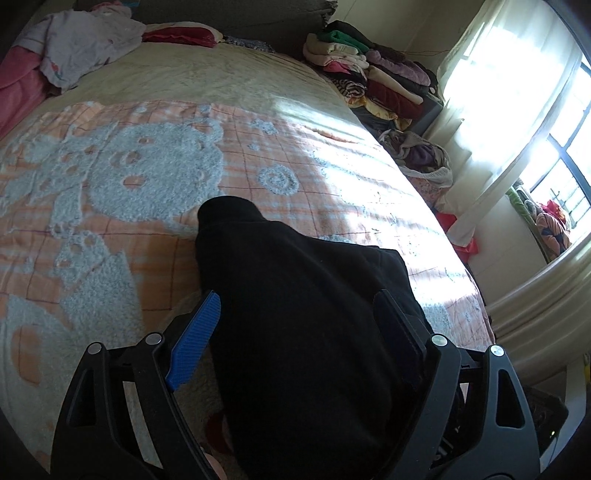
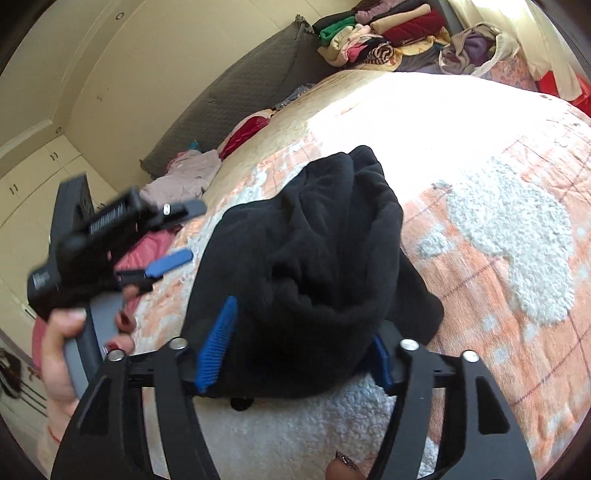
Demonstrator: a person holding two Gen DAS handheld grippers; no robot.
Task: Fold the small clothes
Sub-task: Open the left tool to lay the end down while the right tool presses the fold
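in the left wrist view the left gripper (image 1: pixel 299 317) has its fingers spread wide, the blue pad (image 1: pixel 195 339) on one side and the dark finger on the other, with the black garment (image 1: pixel 303 332) lying between them and draped over the space; the fabric touches or covers the dark finger, but the jaws are plainly not pressed together on it. in the right wrist view the right gripper (image 2: pixel 295 343) also stands wide apart around the near edge of the same black garment (image 2: pixel 317 258), a blue pad (image 2: pixel 218 343) showing at either side of the bunched cloth. the garment sits in a crumpled heap on the bed (image 1: pixel 110 184), on the orange and white blanket (image 2: pixel 498 240) with fluffy patterns. to the side, the left gripper (image 2: pixel 173 236) is seen blurred, held in the person's hand (image 2: pixel 62 350), fingers apart above the blanket. farther back lie a pale pink garment (image 1: pixel 85 40) and a red cloth (image 1: pixel 181 35) near the headboard, and a stack of folded clothes (image 1: pixel 369 74) beside the bed by the curtained window (image 1: pixel 517 92).
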